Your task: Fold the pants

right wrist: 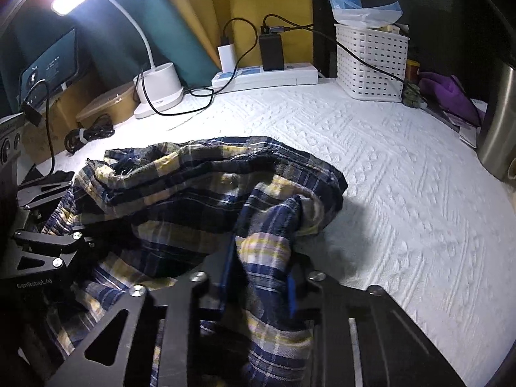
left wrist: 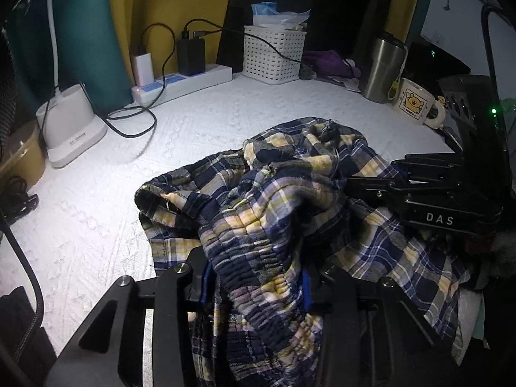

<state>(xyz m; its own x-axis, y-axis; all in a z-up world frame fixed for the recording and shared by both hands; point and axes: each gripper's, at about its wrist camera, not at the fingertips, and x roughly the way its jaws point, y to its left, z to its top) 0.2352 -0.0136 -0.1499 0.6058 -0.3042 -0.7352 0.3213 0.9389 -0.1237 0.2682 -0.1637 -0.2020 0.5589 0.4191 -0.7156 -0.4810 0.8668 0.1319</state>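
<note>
The plaid pants [left wrist: 290, 193], navy, yellow and white, lie bunched on the white textured cloth [left wrist: 193, 129]. My left gripper [left wrist: 258, 287] is shut on the gathered elastic waistband at the near edge. My right gripper [right wrist: 261, 277] is shut on a fold of the pants [right wrist: 209, 187]. The right gripper also shows in the left wrist view [left wrist: 380, 187] at the right, against the cloth. The left gripper shows at the left edge of the right wrist view [right wrist: 61, 242].
A white desk lamp base [left wrist: 71, 122], a power strip with chargers and cables [left wrist: 183, 80], a white basket [left wrist: 274, 54], a steel tumbler [left wrist: 380, 67] and a mug [left wrist: 416, 103] line the back. A purple cloth [right wrist: 448, 93] lies at the right.
</note>
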